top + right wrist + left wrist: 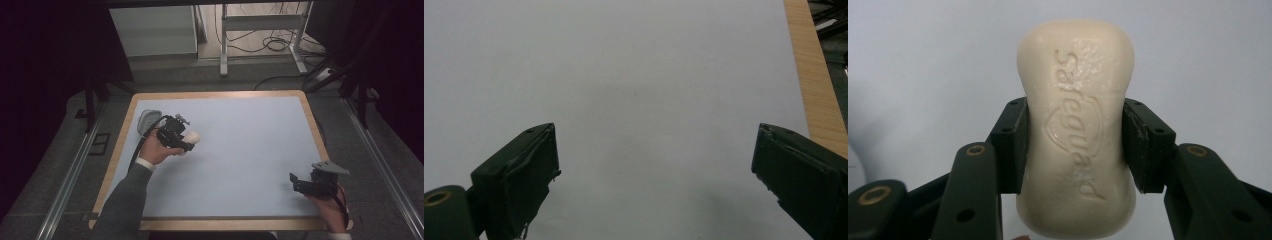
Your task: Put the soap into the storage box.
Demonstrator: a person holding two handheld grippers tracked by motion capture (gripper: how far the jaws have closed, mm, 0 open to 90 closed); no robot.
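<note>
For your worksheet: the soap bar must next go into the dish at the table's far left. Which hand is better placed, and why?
Left. The left gripper is already clamped on the soap bar, close beside the dish. The right gripper rests open near the table's opposite corner.

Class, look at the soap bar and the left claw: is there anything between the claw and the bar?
Nothing visible. The left claw is already shut on the soap bar, its pads pressing the bar's two narrow sides directly. The right claw stands open over the bare table.
</note>
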